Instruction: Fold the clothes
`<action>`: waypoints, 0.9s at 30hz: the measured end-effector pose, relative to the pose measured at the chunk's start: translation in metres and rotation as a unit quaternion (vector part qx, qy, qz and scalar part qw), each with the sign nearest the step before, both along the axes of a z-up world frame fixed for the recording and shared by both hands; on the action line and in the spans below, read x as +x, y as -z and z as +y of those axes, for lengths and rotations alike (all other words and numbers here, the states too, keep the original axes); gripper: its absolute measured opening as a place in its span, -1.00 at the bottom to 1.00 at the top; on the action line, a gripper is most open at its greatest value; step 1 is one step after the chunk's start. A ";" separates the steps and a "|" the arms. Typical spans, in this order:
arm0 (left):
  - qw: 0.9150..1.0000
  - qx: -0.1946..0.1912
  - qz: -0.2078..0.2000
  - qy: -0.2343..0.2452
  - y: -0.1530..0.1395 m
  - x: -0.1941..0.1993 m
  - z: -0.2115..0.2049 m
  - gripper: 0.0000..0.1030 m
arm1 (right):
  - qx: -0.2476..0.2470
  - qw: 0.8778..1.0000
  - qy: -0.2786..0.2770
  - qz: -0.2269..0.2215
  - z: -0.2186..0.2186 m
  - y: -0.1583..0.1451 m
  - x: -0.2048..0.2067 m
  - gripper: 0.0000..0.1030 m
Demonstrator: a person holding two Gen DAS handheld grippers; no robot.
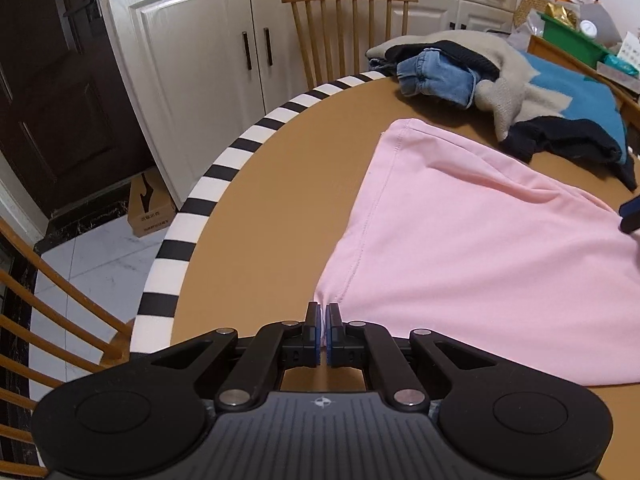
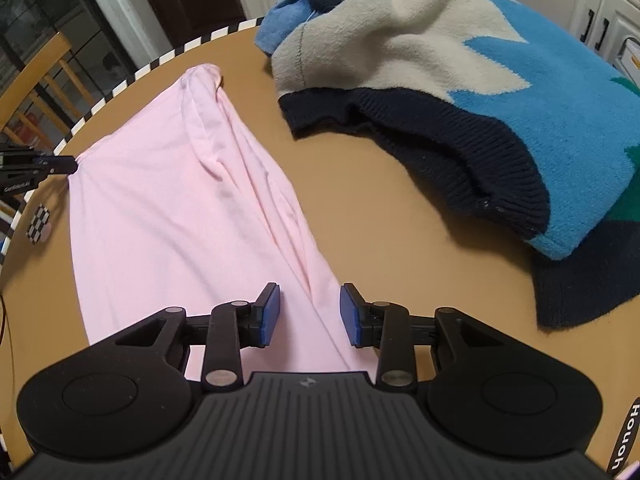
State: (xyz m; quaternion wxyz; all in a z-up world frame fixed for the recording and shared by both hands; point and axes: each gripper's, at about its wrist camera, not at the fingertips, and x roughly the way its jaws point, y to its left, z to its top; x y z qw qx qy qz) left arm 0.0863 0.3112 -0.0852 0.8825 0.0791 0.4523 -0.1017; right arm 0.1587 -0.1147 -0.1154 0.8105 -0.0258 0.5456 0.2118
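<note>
Pink garment [image 1: 472, 240]: lies spread flat on the brown round table [image 1: 280, 200], one corner drawn to a pinched point at the near edge; long soft creases run along its length.
Left gripper [image 1: 324, 322]: jaws closed tight on that pinched corner, a sliver of pink cloth showing between the blue pads; in the right wrist view it [image 2: 60, 165] grips the garment's edge at the left side of the table.
Right gripper [image 2: 309, 312]: jaws stand partly apart over the near end of the garment, a raised fold of pink cloth running between the blue pads [image 2: 272, 312], which do not visibly press on it.
Table rim [image 1: 224, 176]: black and white stripes all round the edge.
Knitted sweater [image 2: 460, 80]: cream, blue and navy, heaped beyond the pink garment, apart from it.
Jeans [image 1: 440, 74]: bundled denim at the far side, touching the sweater.
Wooden chair [image 1: 348, 24]: pushed up to the far rim of the table.
White cabinets [image 1: 192, 60]: behind the chair.
Cardboard box [image 1: 150, 208]: on the floor below the cabinets.
</note>
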 end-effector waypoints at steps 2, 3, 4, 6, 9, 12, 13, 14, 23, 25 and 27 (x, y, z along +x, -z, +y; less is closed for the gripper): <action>1.000 0.002 0.000 0.000 0.001 -0.001 0.001 -0.94 | -0.009 1.000 -0.014 -0.001 0.003 0.002 -0.003 -0.43; 1.000 0.003 0.001 0.000 0.002 -0.001 0.001 -0.94 | -0.016 1.000 -0.019 0.001 0.004 0.003 -0.003 -0.49; 1.000 0.003 0.002 -0.001 0.002 -0.001 0.001 -0.94 | -0.021 1.000 -0.022 0.003 0.006 0.005 -0.003 -0.56; 1.000 0.003 0.003 -0.004 0.002 -0.001 0.002 -0.94 | -0.030 0.999 -0.021 -0.002 0.008 0.005 -0.005 -0.86; 1.000 0.005 0.004 -0.003 0.003 -0.001 0.002 -0.93 | -0.015 1.000 -0.009 -0.013 0.006 -0.008 -0.006 -0.90; 1.000 0.004 0.006 -0.004 0.003 0.001 0.002 -0.93 | -0.007 0.999 -0.013 -0.048 0.004 -0.031 -0.010 -0.94; 1.000 0.002 0.007 -0.006 0.003 0.001 0.002 -0.93 | -0.003 0.999 -0.011 -0.052 0.002 -0.035 -0.009 -0.96; 1.000 0.001 0.008 -0.007 0.003 0.001 0.002 -0.93 | 0.001 0.999 -0.007 -0.053 -0.001 -0.038 -0.007 -0.98; 0.996 -0.037 -0.068 -0.045 -0.048 0.012 0.005 -0.14 | 0.015 0.998 -0.012 -0.065 0.007 -0.025 -0.003 -0.84; 0.995 -0.046 -0.079 -0.035 -0.064 0.029 -0.004 0.11 | 0.001 0.998 0.009 -0.063 0.008 -0.022 -0.003 -0.84; 0.995 -0.059 -0.077 -0.015 -0.068 0.054 -0.018 0.23 | -0.004 0.997 0.012 -0.072 0.008 -0.023 -0.007 -0.83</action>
